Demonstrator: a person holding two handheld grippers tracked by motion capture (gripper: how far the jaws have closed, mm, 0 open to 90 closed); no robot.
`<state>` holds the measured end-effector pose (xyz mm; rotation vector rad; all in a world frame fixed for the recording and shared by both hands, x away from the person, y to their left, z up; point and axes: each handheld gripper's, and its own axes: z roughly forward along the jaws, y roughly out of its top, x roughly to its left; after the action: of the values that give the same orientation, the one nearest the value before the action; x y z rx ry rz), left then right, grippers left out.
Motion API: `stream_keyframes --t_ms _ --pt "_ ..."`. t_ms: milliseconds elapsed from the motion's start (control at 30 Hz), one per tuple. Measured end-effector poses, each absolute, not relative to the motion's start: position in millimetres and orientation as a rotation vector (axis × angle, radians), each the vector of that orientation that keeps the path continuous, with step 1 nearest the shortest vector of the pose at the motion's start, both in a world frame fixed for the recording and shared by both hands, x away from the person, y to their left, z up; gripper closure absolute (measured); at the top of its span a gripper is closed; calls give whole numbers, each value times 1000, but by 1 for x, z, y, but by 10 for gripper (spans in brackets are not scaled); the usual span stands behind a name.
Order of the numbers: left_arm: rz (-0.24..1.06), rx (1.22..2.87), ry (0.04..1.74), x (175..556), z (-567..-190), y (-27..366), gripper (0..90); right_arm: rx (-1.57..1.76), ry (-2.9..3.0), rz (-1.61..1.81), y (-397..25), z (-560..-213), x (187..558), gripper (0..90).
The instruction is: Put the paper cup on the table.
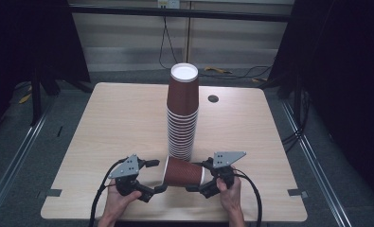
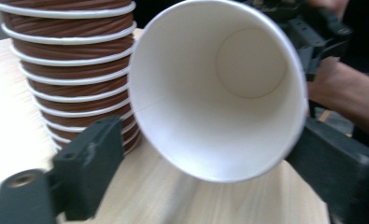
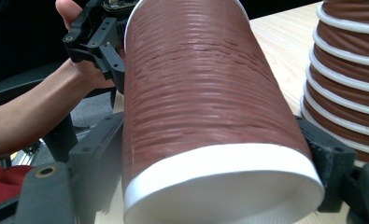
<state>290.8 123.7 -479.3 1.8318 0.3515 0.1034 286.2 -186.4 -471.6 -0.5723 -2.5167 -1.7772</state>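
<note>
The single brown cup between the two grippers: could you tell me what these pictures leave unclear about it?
- Left gripper contact: in the left gripper view the cup rim covers its right jaw; the left stands apart.
- Tabletop contact: high view, too small.
- Cup stack base: hidden behind the cup.
- Right gripper: cup fills it.

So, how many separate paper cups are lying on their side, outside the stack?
1. The single cup lies on its side in front of the tall stack, between the left gripper and the right gripper. More could be hidden behind the stack.
</note>
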Motion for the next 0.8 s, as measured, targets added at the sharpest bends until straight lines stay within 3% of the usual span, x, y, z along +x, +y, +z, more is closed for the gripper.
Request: stream_keyframes --t_ms 167,800 --pt "105 1842 352 293 -478 121 6 -565 -2520 -1773 -187 -471 287 205" --pt "73 1827 265 296 -475 106 0 -515 -2542 -1762 -178 -469 285 204"
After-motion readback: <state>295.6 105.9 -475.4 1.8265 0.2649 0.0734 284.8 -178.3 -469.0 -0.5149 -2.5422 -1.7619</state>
